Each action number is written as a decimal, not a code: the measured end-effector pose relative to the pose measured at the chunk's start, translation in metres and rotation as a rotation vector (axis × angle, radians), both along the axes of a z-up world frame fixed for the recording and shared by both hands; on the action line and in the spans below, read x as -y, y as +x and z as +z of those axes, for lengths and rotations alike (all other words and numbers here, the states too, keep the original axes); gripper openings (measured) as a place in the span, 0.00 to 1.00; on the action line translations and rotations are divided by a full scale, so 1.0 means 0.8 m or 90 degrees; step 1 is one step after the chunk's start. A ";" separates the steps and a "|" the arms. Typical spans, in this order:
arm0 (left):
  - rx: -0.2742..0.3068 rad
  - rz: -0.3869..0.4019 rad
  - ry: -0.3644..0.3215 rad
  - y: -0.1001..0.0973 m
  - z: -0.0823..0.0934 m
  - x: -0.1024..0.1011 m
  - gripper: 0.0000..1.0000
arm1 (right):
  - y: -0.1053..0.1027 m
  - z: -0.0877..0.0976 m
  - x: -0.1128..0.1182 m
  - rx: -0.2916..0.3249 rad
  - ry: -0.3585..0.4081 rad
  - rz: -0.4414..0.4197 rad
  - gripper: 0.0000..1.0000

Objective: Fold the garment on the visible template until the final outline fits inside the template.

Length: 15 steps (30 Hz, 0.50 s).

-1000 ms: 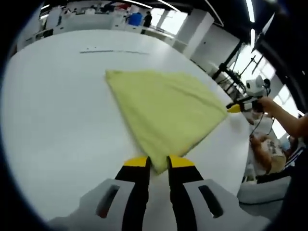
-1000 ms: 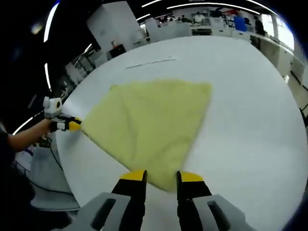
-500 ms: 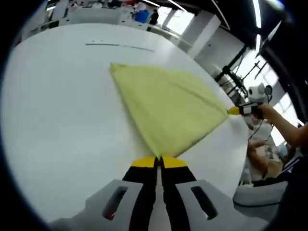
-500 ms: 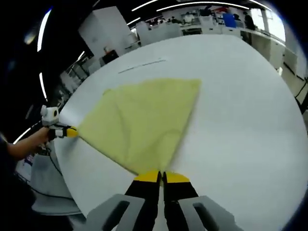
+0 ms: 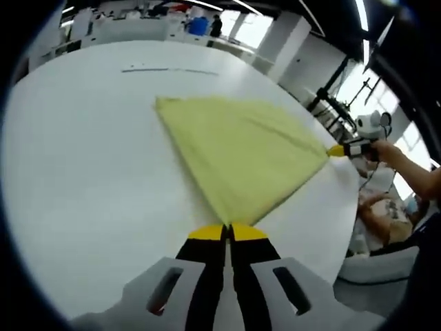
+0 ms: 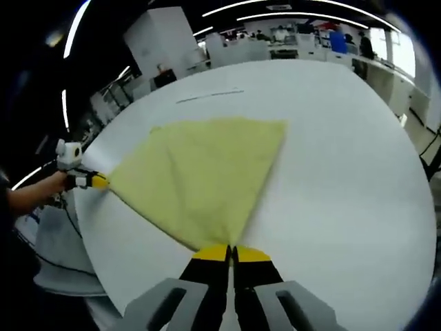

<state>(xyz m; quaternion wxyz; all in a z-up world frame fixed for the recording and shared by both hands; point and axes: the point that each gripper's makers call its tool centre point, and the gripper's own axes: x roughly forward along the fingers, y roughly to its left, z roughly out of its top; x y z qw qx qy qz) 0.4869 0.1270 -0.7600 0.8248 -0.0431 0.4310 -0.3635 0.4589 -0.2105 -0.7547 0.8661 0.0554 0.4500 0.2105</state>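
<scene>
A yellow-green cloth (image 5: 241, 155) lies spread on the white table (image 5: 83, 165), pulled taut between two near corners. My left gripper (image 5: 228, 233) is shut on one near corner of the cloth. My right gripper (image 6: 231, 253) is shut on the other near corner of the same cloth (image 6: 203, 176). In the left gripper view the right gripper (image 5: 337, 149) shows at the cloth's right corner, held by a hand. In the right gripper view the left gripper (image 6: 98, 181) shows at the cloth's left corner. A thin dark line (image 5: 169, 70) is marked on the table beyond the cloth.
The table's edge (image 5: 344, 227) runs close by the held corners. A person's forearm (image 6: 31, 196) reaches in from the left of the right gripper view. Desks, monitors and windows (image 6: 303, 34) stand far behind the table.
Both grippers went from open around the cloth's corners to shut on them. The cloth has since been drawn tighter between the two corners.
</scene>
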 end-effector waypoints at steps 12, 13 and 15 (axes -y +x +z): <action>-0.011 0.046 -0.028 -0.010 -0.001 -0.007 0.00 | -0.010 -0.001 -0.005 -0.004 -0.004 0.023 0.00; -0.010 0.048 -0.027 -0.010 -0.001 -0.008 0.00 | -0.010 -0.001 -0.005 -0.006 -0.002 0.021 0.00; -0.006 0.047 -0.026 -0.010 0.000 -0.008 0.00 | -0.009 0.000 -0.004 -0.006 -0.002 0.020 0.00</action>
